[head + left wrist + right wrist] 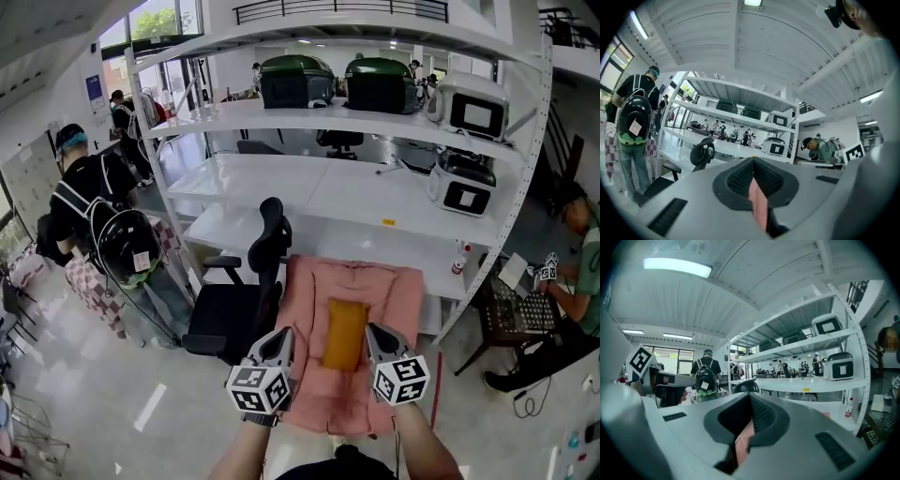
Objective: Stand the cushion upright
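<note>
Cushion (352, 281): pink, quilted, orange panel (344, 334) in the middle. It's held off the floor between the two tongs, in front of the white rack.

- Nearest: left gripper (281, 336) is clamped on the cushion's left edge, roughly mid-length. The left gripper view shows the jaws closed tight on a thin fold of pink fabric (759, 206).
- Right gripper (375, 333) mirrors it on the right edge. The right gripper view shows the same, jaws closed on a pink fold (742, 441). Both point about level.
- Cushion's near edge sags below the tongs toward the person. Its far edge sits close to the front edge of the rack's lowest shelf (309, 234). Can't tell whether that edge rests on anything.
- Left of it: black office chair (246, 300), just beside the cushion's left edge.

Risks, as judged:
- Both grips are on thin fabric only, not the padding. The weight could pull a fold out of one jaw, and the cushion would swing or drop.
- It's soft, so it'll likely buckle once stood on edge without something to lean on.
- The chair's backrest could snag the left edge.
- Uneven height between the two hands would tilt it.
</note>
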`<state>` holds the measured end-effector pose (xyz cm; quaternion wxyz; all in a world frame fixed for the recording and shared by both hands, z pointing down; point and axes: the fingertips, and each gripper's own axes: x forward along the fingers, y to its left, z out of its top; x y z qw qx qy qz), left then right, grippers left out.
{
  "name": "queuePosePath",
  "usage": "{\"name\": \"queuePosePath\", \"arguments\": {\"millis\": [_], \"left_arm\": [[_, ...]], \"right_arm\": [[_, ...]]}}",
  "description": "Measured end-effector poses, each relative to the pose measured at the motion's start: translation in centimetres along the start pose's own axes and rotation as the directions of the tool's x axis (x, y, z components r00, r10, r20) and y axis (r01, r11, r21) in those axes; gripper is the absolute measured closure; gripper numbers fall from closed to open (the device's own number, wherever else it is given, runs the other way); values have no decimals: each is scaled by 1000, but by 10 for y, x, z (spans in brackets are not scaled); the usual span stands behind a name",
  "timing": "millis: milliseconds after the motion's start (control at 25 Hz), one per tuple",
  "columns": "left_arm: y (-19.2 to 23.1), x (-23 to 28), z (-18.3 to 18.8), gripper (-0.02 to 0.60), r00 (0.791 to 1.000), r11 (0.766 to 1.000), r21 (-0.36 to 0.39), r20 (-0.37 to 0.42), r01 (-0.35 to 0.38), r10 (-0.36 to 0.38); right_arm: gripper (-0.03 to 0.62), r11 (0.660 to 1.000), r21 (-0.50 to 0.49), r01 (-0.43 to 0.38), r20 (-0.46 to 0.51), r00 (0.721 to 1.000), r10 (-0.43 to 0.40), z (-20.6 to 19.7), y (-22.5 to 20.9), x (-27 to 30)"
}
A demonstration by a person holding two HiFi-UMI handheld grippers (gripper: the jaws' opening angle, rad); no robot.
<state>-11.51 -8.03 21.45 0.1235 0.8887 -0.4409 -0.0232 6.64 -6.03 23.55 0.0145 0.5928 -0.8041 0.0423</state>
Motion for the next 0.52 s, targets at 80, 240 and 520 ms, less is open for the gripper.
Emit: {"name": "queuePosePath", "arguments": {"millis": [80, 240, 520], "left_arm": [[-2, -3, 1, 575, 1000, 1000, 0, 3, 0, 0], [-3, -5, 0, 575, 1000, 1000, 1, 3, -1, 1], [-8, -4, 5, 575, 1000, 1000, 11, 5, 1, -1]], "right_arm": [[591, 1000, -1, -2, 1, 1000, 2, 1, 2, -3], [591, 1000, -3, -4, -2, 1000, 4, -1, 4, -5], [591, 1000, -11, -11, -6, 1000, 11, 2, 4, -5]]}}
